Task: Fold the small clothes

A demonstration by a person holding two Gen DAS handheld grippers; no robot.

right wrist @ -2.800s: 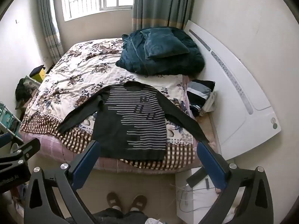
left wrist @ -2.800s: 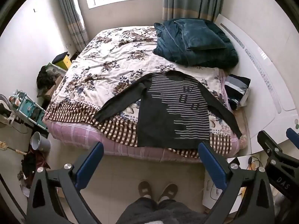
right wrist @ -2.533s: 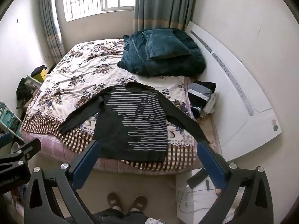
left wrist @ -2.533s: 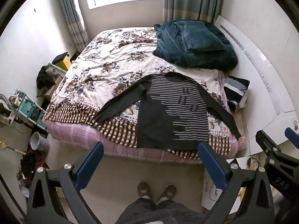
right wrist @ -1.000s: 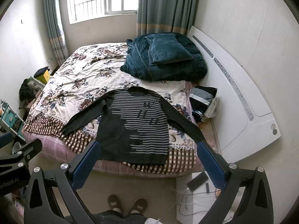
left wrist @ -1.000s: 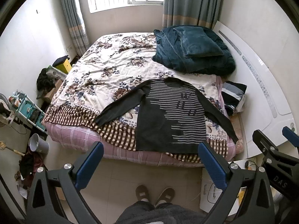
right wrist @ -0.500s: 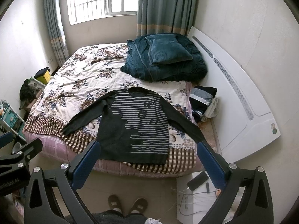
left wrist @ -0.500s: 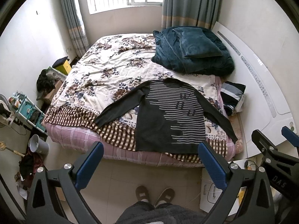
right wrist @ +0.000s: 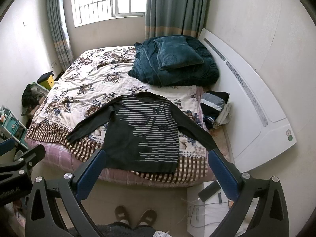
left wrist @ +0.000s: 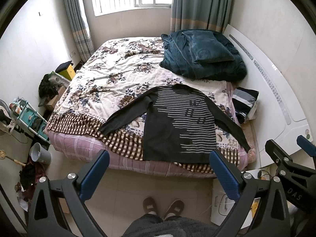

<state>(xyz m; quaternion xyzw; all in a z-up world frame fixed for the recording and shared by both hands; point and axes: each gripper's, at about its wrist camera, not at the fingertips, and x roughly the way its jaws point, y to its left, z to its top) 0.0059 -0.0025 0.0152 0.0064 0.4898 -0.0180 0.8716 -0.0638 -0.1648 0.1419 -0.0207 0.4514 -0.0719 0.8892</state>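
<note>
Lying flat near the foot edge of the bed [left wrist: 65,144], the dark long-sleeved sweater with pale horizontal stripes [left wrist: 177,126] is spread front-up with both sleeves angled outward and the hem nearest the person, a layout judged to give free access to each sleeve and side for folding. No fold is yet made. The left tongs [left wrist: 158,169] are held well above the floor in front of the bed, blue-padded fingers spread wide and nothing pinched; the right tongs [right wrist: 156,167] are held likewise, spread and empty, well apart from the garment. Both are pointed at the sweater, presumably so that it is framed between the fingers before an approach is made. The person's slippered feet [left wrist: 164,208] are seen on the tiled floor short of the bed. A heaped teal plush blanket with a matching cushion [left wrist: 203,57] is kept at the head end, clear of the folding area. A small pile of striped clothing [left wrist: 244,102] is lodged beside the white headboard [left wrist: 276,98]. A sleeve is judged the likely first grasp.
</note>
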